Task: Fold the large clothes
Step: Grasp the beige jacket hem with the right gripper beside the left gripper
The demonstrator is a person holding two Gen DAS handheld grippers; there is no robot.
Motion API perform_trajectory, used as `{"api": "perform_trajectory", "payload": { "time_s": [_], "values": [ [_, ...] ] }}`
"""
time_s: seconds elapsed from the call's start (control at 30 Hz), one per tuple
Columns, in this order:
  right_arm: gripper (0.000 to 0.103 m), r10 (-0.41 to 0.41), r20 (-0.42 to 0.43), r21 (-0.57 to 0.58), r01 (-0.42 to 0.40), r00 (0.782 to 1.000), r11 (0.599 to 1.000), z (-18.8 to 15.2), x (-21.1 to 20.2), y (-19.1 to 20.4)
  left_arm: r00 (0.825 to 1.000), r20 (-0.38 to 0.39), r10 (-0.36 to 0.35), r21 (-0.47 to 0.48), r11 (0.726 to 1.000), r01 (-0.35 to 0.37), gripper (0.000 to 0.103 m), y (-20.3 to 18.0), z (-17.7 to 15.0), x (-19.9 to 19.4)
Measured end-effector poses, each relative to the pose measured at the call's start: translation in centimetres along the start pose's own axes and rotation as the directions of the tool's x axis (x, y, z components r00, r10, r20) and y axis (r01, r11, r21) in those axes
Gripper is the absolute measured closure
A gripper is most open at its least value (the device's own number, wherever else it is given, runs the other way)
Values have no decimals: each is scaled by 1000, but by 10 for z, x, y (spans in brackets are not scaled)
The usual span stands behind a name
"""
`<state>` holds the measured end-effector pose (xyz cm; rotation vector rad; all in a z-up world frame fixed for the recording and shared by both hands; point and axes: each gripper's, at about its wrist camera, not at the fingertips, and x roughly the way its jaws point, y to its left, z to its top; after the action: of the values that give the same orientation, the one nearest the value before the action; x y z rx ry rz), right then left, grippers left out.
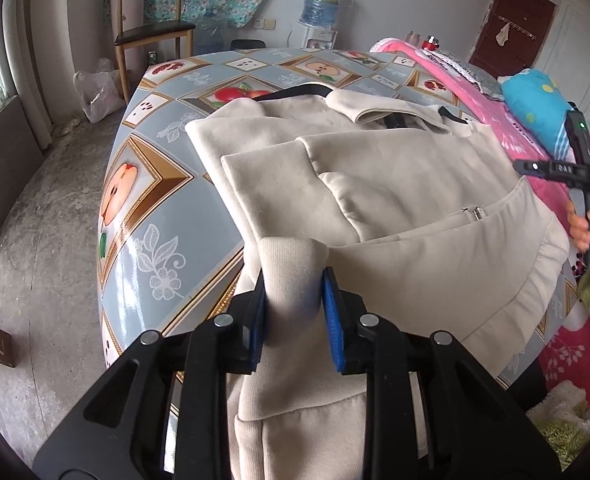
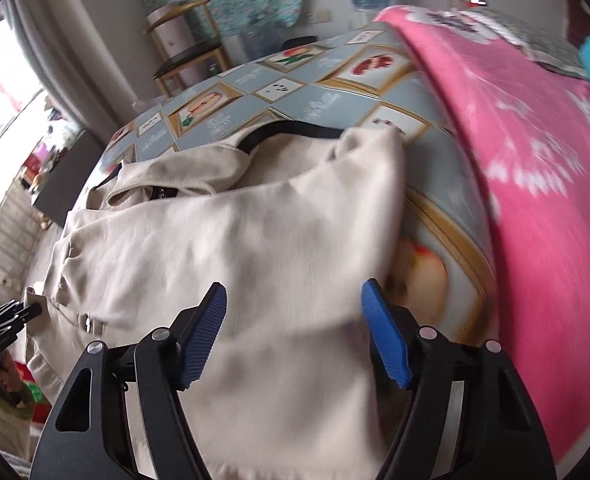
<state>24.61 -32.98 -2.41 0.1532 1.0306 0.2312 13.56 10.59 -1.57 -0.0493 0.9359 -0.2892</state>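
Note:
A beige zip jacket (image 1: 375, 168) lies spread on the table, collar at the far end, one side folded over its middle. My left gripper (image 1: 294, 276) is shut on a ribbed beige end of the jacket at the near table edge; the cloth bulges up between the blue pads. In the right wrist view the jacket (image 2: 235, 232) lies under my right gripper (image 2: 294, 286), whose fingers stand wide apart above the cloth, touching nothing I can see. That view is blurred. A hand holds the right gripper's handle (image 1: 567, 168) at the jacket's right side.
The table wears a glossy blue oilcloth with fruit pictures (image 1: 147, 184). A pink blanket (image 2: 535, 160) and a blue pillow (image 1: 535, 100) lie along its right side. A wooden chair (image 1: 151, 32), a water dispenser (image 1: 321, 0) and a plastic bag (image 1: 95, 92) stand beyond on the concrete floor.

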Motion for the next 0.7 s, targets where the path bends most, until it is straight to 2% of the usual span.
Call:
{"api": "perform_trajectory", "payload": {
  "time_s": [0.13, 0.4, 0.53, 0.63, 0.7],
  "values": [
    [35, 50, -85, -9, -51, 995, 999, 6, 16, -12, 1000, -1, 8, -8, 1000, -8, 78, 1, 0, 2],
    [36, 124, -131, -4, -125, 984, 992, -27, -3, -24, 1000, -3, 18, -13, 1000, -18, 78, 1, 1, 5],
    [59, 45, -98, -39, -49, 994, 998, -34, -7, -16, 1000, 2, 30, -5, 1000, -30, 78, 0, 1, 5],
    [72, -48, -66, -88, 42, 997, 995, -37, -13, -6, 999, 10, 48, 16, 999, -48, 81, -4, 0, 3],
    [79, -133, -31, -141, 127, 991, 982, -41, -21, 6, 998, 17, 61, 34, 997, -62, 82, -8, 0, 1]
  ]
}}
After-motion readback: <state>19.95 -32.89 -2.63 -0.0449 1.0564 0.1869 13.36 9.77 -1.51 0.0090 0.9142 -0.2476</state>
